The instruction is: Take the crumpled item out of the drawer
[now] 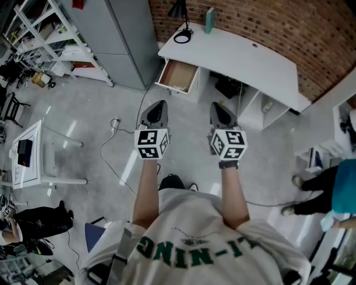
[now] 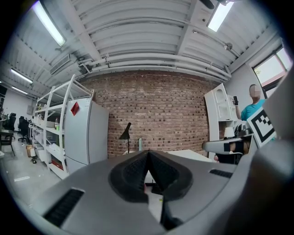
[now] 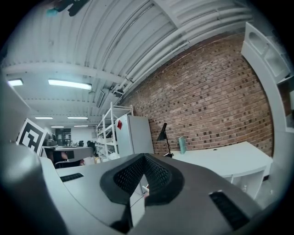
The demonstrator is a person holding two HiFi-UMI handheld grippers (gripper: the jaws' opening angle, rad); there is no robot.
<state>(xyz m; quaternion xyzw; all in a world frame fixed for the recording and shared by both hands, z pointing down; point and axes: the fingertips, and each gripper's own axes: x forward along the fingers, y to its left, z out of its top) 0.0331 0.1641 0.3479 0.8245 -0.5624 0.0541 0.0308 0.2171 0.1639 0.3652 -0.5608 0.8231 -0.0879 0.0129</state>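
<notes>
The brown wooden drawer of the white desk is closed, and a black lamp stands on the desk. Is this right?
Not quite: the head view shows the brown wooden drawer pulled open. The black lamp does stand on the white desk.

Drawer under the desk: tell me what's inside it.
The open drawer shows a plain brown bottom; anything small in it can't be made out from here. Its back end is hidden under the desk.

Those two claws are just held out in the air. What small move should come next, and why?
Probably a step toward the white desk: its open drawer lies well beyond the left gripper and right gripper, both shut and empty, and what is inside cannot be made out from here.
</notes>
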